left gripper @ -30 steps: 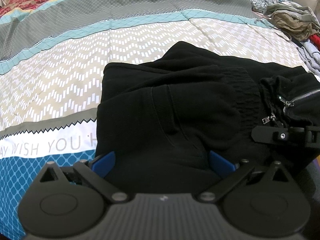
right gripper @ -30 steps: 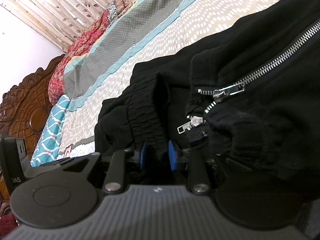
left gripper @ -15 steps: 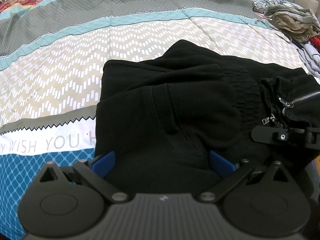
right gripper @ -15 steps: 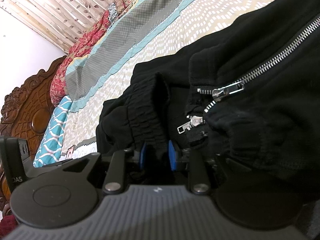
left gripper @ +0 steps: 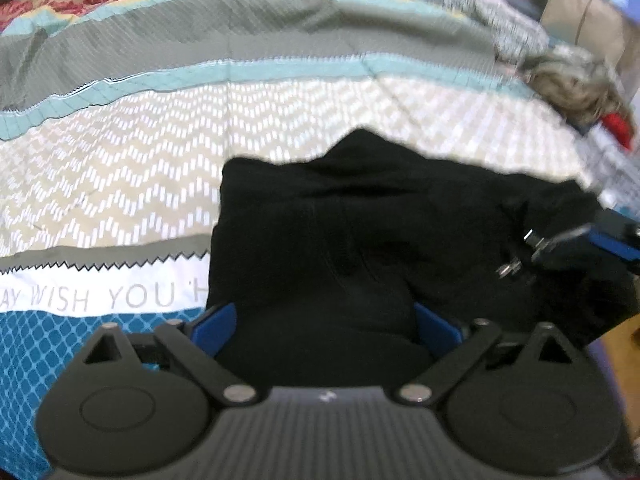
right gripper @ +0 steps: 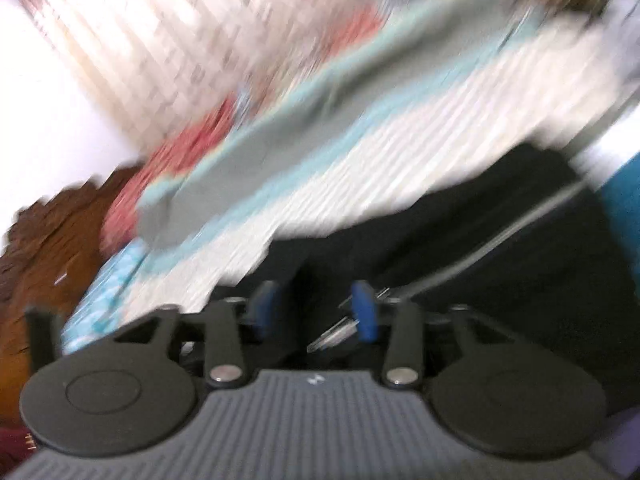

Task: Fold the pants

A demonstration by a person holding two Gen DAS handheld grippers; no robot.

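Note:
The black pants (left gripper: 340, 232) lie folded in a thick bundle on the bed, with silver zipper pulls (left gripper: 510, 268) at their right end. My left gripper (left gripper: 324, 320) hovers over the near edge. Its jaws are wide and closing a little, with black cloth lying between the blue fingers and no pad pressing on it. In the blurred right wrist view, my right gripper (right gripper: 315, 308) has jaws that are opening. Its blue pads stand apart, clear of the pants (right gripper: 500, 248) in front of them. One right finger also shows in the left wrist view, a blue fingertip (left gripper: 612, 240) by the zipper end.
The pants lie on a striped bedspread (left gripper: 160, 180) with printed lettering near the front. A heap of loose clothes (left gripper: 576, 92) lies at the far right corner of the bed. A carved wooden headboard (right gripper: 52, 248) and a curtain (right gripper: 160, 40) stand beyond the bed.
My right gripper has let go of the elastic waistband, opened its jaws and pulled back and upward, blurring its view. My left gripper lifted slightly.

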